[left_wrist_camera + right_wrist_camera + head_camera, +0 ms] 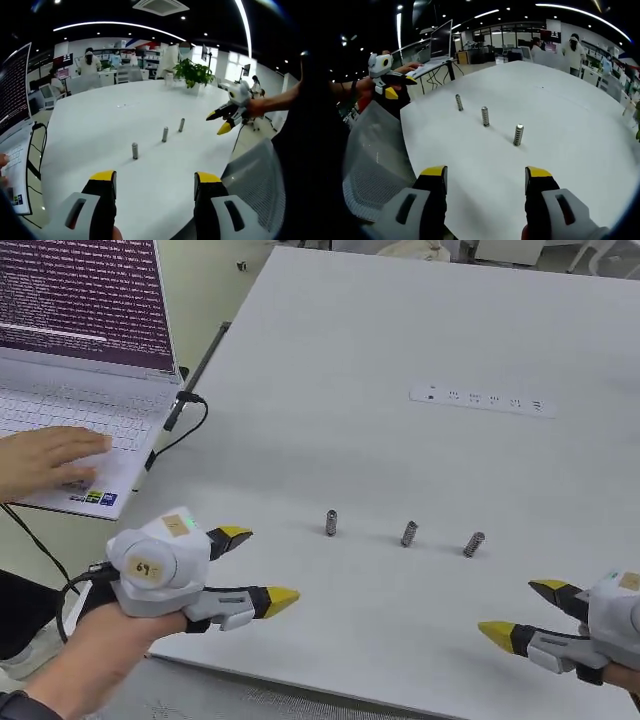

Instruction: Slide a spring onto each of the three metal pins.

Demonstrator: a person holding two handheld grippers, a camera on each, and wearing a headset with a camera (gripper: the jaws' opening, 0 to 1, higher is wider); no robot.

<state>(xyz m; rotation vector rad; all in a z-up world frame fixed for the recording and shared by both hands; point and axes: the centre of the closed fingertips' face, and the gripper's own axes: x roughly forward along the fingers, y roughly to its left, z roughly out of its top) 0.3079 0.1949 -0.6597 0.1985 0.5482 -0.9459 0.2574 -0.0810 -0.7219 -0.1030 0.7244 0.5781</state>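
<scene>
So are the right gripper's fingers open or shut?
Open. The right gripper shows a wide gap between its yellow-tipped fingers, with nothing between them.

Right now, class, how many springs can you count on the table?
3, standing upright in a row on the white table: left spring, middle spring, right spring. None seems hidden.

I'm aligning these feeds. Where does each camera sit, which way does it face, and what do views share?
Head view: on the headset, looking forward and down at the table; left gripper and right gripper show at bottom.
Left gripper view: on the left gripper, looking past its open jaws across the table to the right gripper.
Right gripper view: on the right gripper, looking past its open jaws toward the left gripper and laptop.
Shared: all three see the three springs.
</scene>
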